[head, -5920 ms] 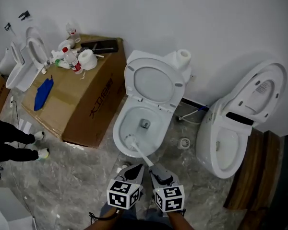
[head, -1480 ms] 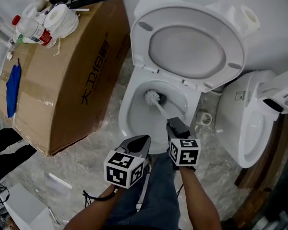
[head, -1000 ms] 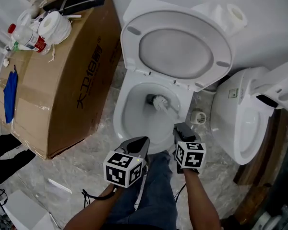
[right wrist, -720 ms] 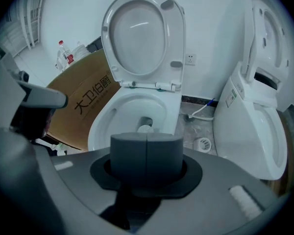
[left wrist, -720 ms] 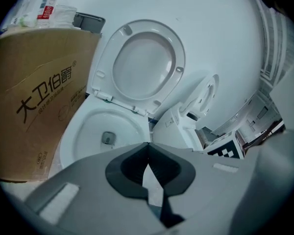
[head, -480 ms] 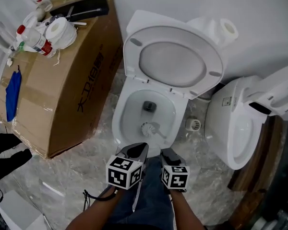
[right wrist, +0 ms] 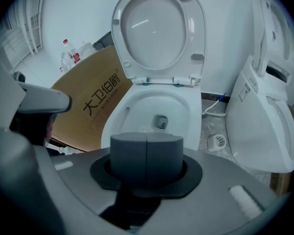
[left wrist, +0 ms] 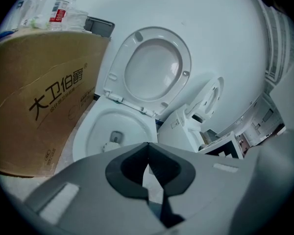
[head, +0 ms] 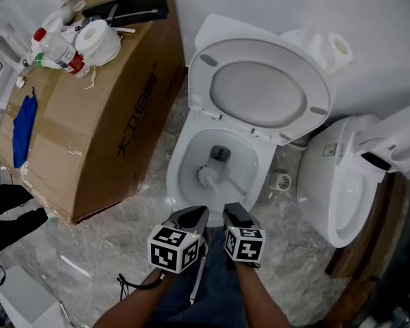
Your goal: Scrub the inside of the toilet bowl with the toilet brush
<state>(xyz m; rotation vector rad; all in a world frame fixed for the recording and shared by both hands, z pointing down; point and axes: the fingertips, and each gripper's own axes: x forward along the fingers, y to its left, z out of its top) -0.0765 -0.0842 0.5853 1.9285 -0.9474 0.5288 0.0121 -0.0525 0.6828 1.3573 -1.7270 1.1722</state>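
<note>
Two grippers side by side at the near edge of the scene, just short of the near rim of the toilet bowl. On the left, the left gripper, jaws pressed together at the tips with nothing between them, pointed over the near rim. Just beside it on the right, the right gripper, jaws clamped shut on the handle of the toilet brush. Brush head down inside the bowl, on its near left slope, just near of the dark drain opening; thin white handle slanting from the head toward the near right and the right gripper. Seat and lid raised together at the far side of the bowl. Left of the toilet, a large cardboard box with printed characters on its side, carrying a paper roll, plastic bottles and a blue cloth. To the right, a second toilet, apart from the first, with a small round floor drain between the two.
</note>
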